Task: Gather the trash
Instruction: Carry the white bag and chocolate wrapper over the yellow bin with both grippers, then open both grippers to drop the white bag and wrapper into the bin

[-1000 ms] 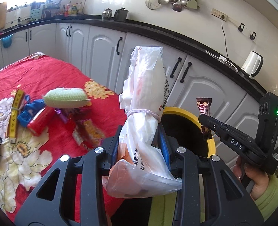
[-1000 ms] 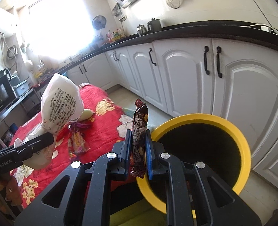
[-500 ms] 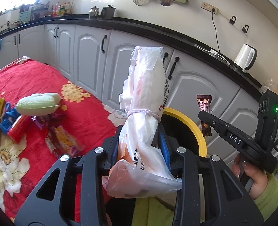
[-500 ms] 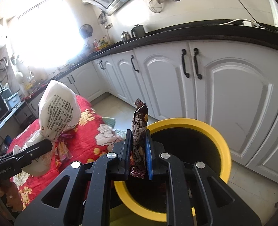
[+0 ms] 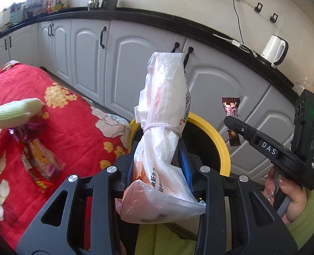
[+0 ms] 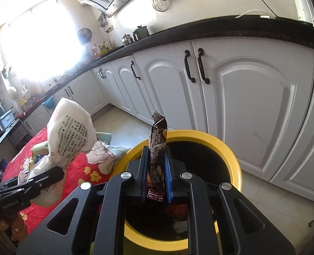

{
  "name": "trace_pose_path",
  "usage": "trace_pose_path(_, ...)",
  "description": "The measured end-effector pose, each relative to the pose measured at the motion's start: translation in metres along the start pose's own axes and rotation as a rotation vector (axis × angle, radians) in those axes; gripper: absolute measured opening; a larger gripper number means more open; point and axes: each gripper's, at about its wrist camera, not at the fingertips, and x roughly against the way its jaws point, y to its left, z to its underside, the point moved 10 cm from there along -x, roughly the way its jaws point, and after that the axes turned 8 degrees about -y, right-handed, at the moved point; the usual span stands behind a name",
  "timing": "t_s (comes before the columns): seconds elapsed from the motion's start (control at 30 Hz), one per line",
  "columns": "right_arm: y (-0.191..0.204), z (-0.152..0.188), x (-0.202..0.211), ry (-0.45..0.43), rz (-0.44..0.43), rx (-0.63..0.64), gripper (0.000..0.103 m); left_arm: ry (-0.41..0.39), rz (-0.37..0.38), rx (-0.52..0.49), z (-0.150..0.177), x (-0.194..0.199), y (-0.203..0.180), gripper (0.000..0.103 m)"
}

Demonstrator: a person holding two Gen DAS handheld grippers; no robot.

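Observation:
My left gripper (image 5: 157, 155) is shut on a white plastic bag (image 5: 165, 110) tied with a band, held upright just before the yellow-rimmed bin (image 5: 218, 140). The bag also shows in the right wrist view (image 6: 71, 133). My right gripper (image 6: 155, 161) is shut on a brown snack wrapper (image 6: 157, 148), held upright over the bin's (image 6: 231, 155) near rim. In the left wrist view the wrapper (image 5: 231, 119) hangs over the bin's right side. Some trash lies in the bin's bottom.
A red flowered cloth (image 5: 71, 127) covers the table to the left, with a pale green pouch (image 5: 14, 112) and several colourful wrappers (image 5: 40, 163) on it. White kitchen cabinets (image 6: 242, 97) stand close behind the bin. A white kettle (image 5: 273, 51) sits on the counter.
Both grippers have moved toward the bin, each still holding its item. The table has slid left in both views, and the bin now lies right under the right gripper.

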Motion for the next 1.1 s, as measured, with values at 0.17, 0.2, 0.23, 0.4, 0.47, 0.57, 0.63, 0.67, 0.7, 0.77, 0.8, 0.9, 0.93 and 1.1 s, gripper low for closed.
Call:
trace_pose_path(0.17,-0.01,0.008,-0.006,0.021,0.011,-0.012,0.014,0.035,0.005,-0.01,0.009,-0.016,-0.004,0.028)
trace_pose_path(0.2,-0.012,0.01,-0.008,0.027,0.014,-0.015,0.014,0.038,0.005,-0.011,0.01,-0.018,-0.004,0.028)
trace_pose_path(0.23,-0.014,0.011,-0.009,0.031,0.017,-0.02,0.014,0.045,0.006,-0.013,0.012,-0.022,-0.005,0.028)
trace_pose_path(0.4,-0.022,0.018,-0.014,0.052,0.028,-0.034,0.014,0.075,0.01,-0.022,0.018,-0.034,-0.011,0.029)
trace_pose_path(0.47,-0.025,0.021,-0.018,0.062,0.032,-0.038,0.014,0.088,0.011,-0.028,0.021,-0.039,-0.013,0.029)
trace_pose_path(0.57,-0.03,0.024,-0.019,0.07,0.037,-0.049,0.015,0.107,0.011,-0.032,0.022,-0.046,-0.015,0.029)
trace_pose_path(0.63,-0.032,0.027,-0.021,0.075,0.04,-0.057,0.015,0.116,0.011,-0.032,0.024,-0.05,-0.016,0.029)
trace_pose_path(0.67,-0.033,0.028,-0.021,0.077,0.042,-0.058,0.015,0.119,0.011,-0.031,0.025,-0.051,-0.017,0.029)
trace_pose_path(0.7,-0.033,0.029,-0.021,0.079,0.044,-0.059,0.015,0.124,0.011,-0.032,0.026,-0.053,-0.017,0.029)
trace_pose_path(0.77,-0.035,0.032,-0.022,0.084,0.045,-0.066,0.016,0.135,0.013,-0.033,0.028,-0.057,-0.018,0.029)
trace_pose_path(0.8,-0.036,0.033,-0.023,0.087,0.046,-0.069,0.016,0.14,0.012,-0.035,0.03,-0.059,-0.018,0.029)
trace_pose_path(0.9,-0.039,0.036,-0.024,0.092,0.05,-0.077,0.016,0.15,0.013,-0.038,0.031,-0.064,-0.02,0.029)
trace_pose_path(0.93,-0.039,0.037,-0.024,0.093,0.05,-0.081,0.016,0.154,0.015,-0.037,0.032,-0.065,-0.02,0.029)
trace_pose_path(1.1,-0.044,0.037,-0.026,0.096,0.051,-0.092,0.019,0.161,0.018,-0.038,0.032,-0.07,-0.021,0.031)
